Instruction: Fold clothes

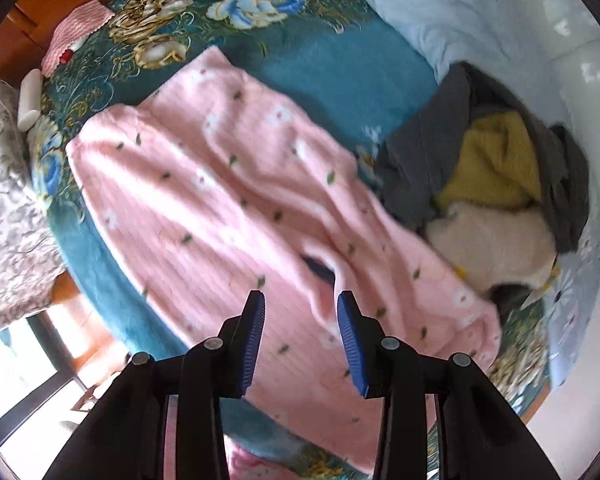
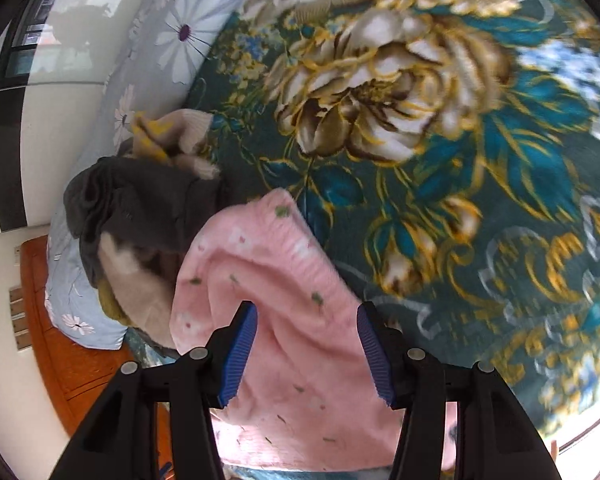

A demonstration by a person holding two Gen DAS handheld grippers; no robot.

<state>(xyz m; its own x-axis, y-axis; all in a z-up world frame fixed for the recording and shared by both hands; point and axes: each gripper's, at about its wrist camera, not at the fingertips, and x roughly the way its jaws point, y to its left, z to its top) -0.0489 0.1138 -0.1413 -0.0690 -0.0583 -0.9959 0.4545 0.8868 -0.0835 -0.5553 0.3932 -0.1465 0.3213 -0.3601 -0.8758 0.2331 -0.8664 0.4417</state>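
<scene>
A pink fleece garment point(image 1: 228, 200) with small white flowers and green leaves lies spread and rumpled across the teal floral bedspread point(image 1: 320, 64). My left gripper point(image 1: 301, 300) hovers open just above its lower middle, blue pads apart, nothing between them. In the right wrist view one end of the same pink garment point(image 2: 284, 280) bunches up under my right gripper point(image 2: 306, 312), which is open over the cloth without pinching it. The bedspread point(image 2: 440, 160) fills the right side of that view.
A heap of other clothes, grey point(image 1: 420, 160), yellow point(image 1: 496, 160) and cream point(image 1: 496, 240), sits beside the pink garment; the same heap point(image 2: 140, 216) shows left in the right wrist view. A pale blue daisy-print pillow point(image 2: 180, 40) and a light blue quilt point(image 1: 460, 8) lie behind. Orange wooden furniture point(image 2: 60, 340) borders the bed.
</scene>
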